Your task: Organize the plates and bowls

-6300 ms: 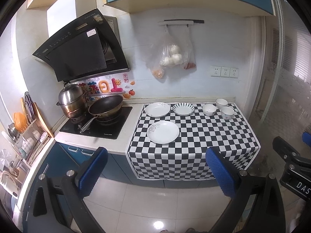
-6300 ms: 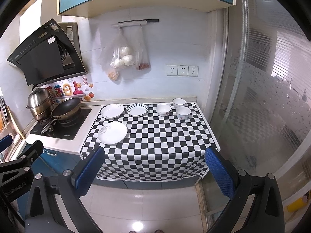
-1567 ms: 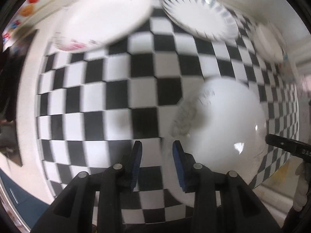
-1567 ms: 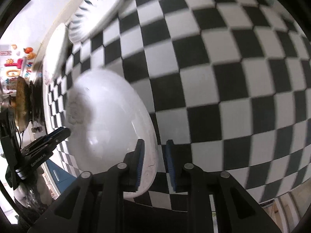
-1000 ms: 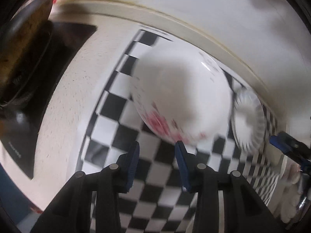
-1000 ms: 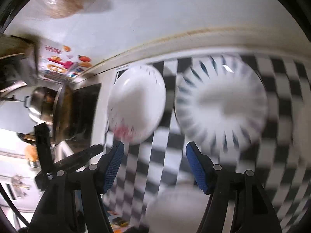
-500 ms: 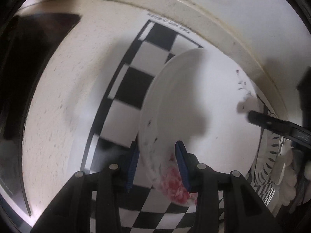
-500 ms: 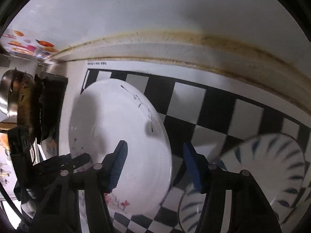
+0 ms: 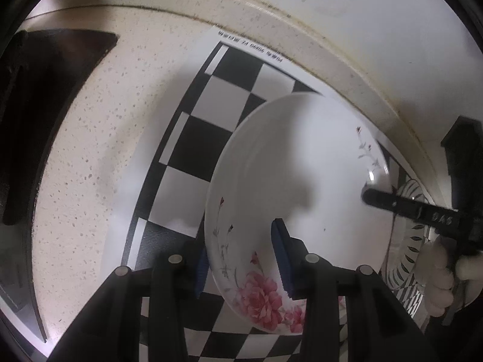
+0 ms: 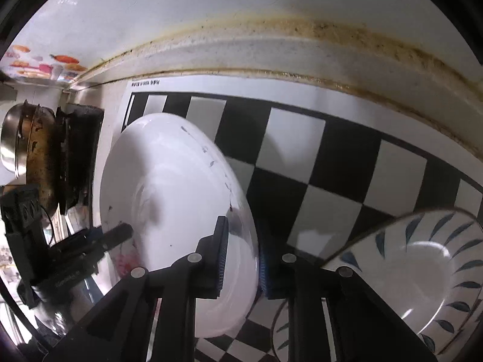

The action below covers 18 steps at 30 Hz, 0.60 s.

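A white plate with pink flowers (image 9: 302, 181) lies at the back left corner of the checkered cloth (image 9: 229, 96). My left gripper (image 9: 241, 265) straddles its near left rim: one finger outside the rim, the other over the plate's inside, with a gap left. My right gripper (image 10: 241, 259) is on the same plate (image 10: 169, 187) at its right rim; its jaws are closing and both pads meet the rim. A blue-leaf patterned plate (image 10: 422, 271) lies just to the right, also visible in the left wrist view (image 9: 413, 241).
The black hob (image 9: 45, 120) lies left of the cloth, with a wok (image 10: 39, 157) and a steel pot (image 10: 12, 138) on it. The wall and its stained ledge (image 10: 271, 48) run close behind the plates. A white-gloved hand (image 9: 437, 274) holds the right gripper.
Both grippers came down onto the floral plate. The right jaws, wide a second ago, have closed onto the plate's right rim. The left jaws kept the same gap.
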Available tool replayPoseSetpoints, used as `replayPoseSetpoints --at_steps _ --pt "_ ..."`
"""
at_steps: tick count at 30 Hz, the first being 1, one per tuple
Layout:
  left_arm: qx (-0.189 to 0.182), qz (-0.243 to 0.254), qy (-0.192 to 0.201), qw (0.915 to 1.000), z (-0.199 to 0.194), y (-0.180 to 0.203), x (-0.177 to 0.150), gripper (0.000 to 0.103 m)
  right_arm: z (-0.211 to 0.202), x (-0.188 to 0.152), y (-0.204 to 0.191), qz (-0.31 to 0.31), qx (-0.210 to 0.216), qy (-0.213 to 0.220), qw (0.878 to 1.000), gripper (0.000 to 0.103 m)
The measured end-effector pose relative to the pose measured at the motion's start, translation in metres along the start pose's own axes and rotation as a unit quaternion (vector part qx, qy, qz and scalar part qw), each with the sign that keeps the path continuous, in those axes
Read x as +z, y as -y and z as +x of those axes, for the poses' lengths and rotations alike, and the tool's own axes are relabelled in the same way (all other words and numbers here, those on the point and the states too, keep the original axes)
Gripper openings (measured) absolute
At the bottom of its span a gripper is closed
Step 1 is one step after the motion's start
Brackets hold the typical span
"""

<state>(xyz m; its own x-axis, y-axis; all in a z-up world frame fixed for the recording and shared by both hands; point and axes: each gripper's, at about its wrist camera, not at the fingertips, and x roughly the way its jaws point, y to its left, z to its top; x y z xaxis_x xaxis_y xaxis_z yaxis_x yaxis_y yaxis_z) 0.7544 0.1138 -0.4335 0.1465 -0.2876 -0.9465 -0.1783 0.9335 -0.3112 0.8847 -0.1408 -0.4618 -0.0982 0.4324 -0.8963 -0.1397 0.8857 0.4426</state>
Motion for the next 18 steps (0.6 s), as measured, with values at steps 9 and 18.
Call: replayPoseSetpoints --at_steps 9,18 --pt "-0.007 0.011 0.014 0.9998 -0.027 -0.006 -0.005 0.035 -0.019 -0.027 0.005 0.007 0.021 0.010 1.000 0.017" --pt "-0.015 0.034 0.036 0.9986 -0.075 0.009 -0.028 0.035 -0.060 -0.066 -0.003 0.002 0.032 0.040 0.999 0.017"
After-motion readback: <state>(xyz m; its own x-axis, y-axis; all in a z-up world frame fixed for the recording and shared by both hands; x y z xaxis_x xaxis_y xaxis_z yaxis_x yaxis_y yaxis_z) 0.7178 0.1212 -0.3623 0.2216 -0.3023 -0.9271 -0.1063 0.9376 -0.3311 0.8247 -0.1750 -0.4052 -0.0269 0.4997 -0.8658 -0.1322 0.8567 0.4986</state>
